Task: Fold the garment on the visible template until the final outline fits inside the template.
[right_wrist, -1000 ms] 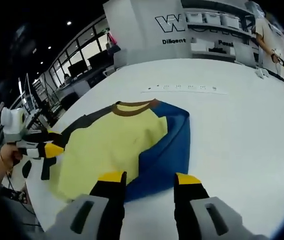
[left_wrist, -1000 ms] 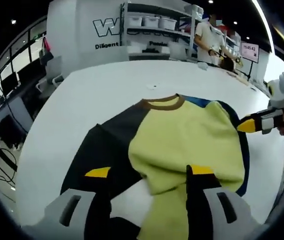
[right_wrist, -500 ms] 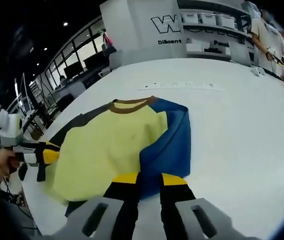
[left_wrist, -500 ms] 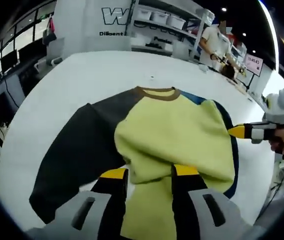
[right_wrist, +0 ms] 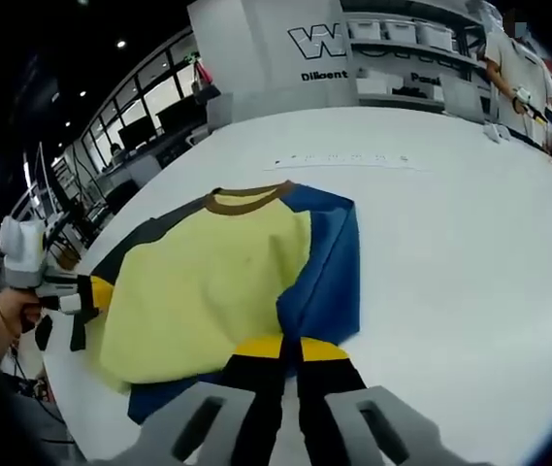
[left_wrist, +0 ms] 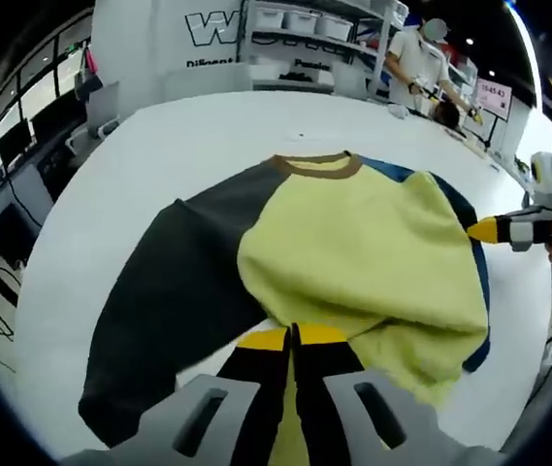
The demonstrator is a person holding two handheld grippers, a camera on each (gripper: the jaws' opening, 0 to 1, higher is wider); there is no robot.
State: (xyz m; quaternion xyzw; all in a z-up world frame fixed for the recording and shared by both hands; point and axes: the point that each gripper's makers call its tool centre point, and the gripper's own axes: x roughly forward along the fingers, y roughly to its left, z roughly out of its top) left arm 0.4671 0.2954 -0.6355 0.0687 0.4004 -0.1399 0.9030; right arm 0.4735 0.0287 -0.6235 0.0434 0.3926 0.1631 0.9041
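Yellow-fronted fleece sweatshirt with brown collar, dark grey sleeve and blue sleeve lies spread on white table | left gripper jaws pinched on its near yellow hem | right gripper jaws clamped on blue sleeve's near edge

Bare table all around the garment
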